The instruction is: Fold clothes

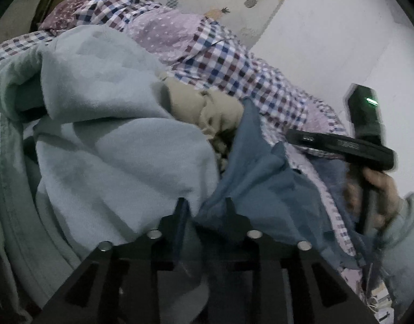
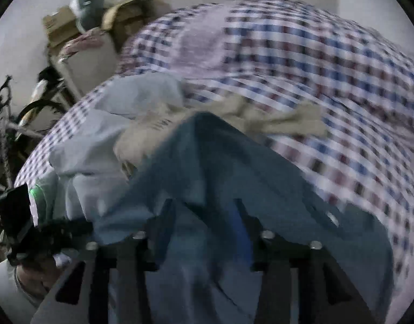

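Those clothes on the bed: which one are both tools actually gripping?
The dark blue garment. Its cloth runs in between the fingers of both the left tool and the right tool; the pale blue garment and beige garment lie loose.

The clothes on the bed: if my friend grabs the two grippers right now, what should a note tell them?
Left gripper: fingers apart, blue cloth bunched between them; whether it is gripped is unclear.
Right gripper: fingers apart, the same blue cloth draped between and over them; also unclear.
Clothes: a light blue garment and a tan garment lie crumpled beside the blue cloth on the checked bedcover.
Done: nothing looks folded.
Left: spread the blue cloth flat, fold it, then probably the other two.
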`<state>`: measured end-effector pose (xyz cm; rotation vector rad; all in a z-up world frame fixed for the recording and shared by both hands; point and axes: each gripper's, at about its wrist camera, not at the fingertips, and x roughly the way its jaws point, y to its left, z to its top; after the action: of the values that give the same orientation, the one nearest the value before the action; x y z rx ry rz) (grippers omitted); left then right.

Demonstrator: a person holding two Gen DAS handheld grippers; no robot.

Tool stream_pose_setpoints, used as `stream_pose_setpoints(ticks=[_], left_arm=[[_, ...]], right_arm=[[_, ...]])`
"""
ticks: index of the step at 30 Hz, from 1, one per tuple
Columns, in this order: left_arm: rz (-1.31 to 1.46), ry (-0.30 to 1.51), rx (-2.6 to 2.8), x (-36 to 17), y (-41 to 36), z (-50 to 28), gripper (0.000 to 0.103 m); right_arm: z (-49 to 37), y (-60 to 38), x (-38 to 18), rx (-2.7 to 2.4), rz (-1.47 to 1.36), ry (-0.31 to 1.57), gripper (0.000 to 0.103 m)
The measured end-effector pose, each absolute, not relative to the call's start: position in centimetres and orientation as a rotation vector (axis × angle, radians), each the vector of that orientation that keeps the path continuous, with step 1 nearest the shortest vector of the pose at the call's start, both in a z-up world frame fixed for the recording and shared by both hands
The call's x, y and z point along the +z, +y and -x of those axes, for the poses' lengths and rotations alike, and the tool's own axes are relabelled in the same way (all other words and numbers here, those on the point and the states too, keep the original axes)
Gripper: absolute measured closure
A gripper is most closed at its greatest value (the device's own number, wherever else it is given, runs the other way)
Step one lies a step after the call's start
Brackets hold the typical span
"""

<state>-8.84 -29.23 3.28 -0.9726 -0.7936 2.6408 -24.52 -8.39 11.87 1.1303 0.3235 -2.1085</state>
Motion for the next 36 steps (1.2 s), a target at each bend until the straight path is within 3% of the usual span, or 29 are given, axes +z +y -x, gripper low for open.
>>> stream_pose_setpoints(ticks=[3, 6, 7, 8, 9, 10, 17, 22, 24, 26, 27, 28, 36], left_arm=[[0.953, -0.783, 2.621, 3.6, -28.9, 9.0, 0.057], [0.976, -0.774, 2.619, 3.3, -28.8, 9.4, 0.057], [0.984, -0.774, 2.616, 3.1, -28.8, 9.5, 0.057], [0.985, -0.765, 2.622, 3.2, -28.7, 9.4, 0.057], [0.987, -0.756, 2.628, 3.2, -28.6, 9.4, 0.059], [0.992, -0.748, 2.633, 3.2, -28.5, 9.5, 0.063], [1.032, -0.685, 2.649, 3.1, -27.7, 9.8, 0.066], [1.027, -0.694, 2.656, 3.2, -27.9, 9.7, 0.066], [1.02, -0.699, 2.664, 3.4, -28.0, 9.5, 0.066], [1.013, -0.704, 2.673, 3.5, -28.1, 9.3, 0.066], [1.009, -0.706, 2.677, 3.6, -28.2, 9.2, 0.066], [1.006, -0.709, 2.682, 3.7, -28.2, 9.1, 0.066], [0.976, -0.728, 2.716, 4.3, -28.6, 8.3, 0.066]], right_arm=[[25.9, -11.8, 10.8, -2.083, -1.133, 0.393, 0.056], [27.7, -13.2, 10.1, -2.049, -1.132, 0.41, 0.056], [28.0, -13.6, 9.9, -2.031, -1.13, 0.417, 0.061], [28.3, -14.0, 9.8, -2.015, -1.127, 0.426, 0.068], [28.3, -14.5, 9.9, -2.014, -1.112, 0.462, 0.096], [28.4, -15.0, 10.1, -2.013, -1.097, 0.498, 0.103], [28.1, -19.7, 15.0, -2.245, -0.84, 0.801, 0.103], [27.8, -22.6, 15.8, -2.299, -0.831, 0.853, 0.103], [27.7, -21.0, 15.9, -2.291, -0.874, 0.782, 0.1], [27.8, -18.9, 16.1, -2.3, -0.909, 0.715, 0.088], [27.6, -16.7, 16.3, -2.313, -0.937, 0.655, 0.074], [27.5, -14.5, 16.5, -2.325, -0.964, 0.594, 0.067], [22.5, 5.3, 16.2, -2.445, -1.114, 0.324, 0.066]])
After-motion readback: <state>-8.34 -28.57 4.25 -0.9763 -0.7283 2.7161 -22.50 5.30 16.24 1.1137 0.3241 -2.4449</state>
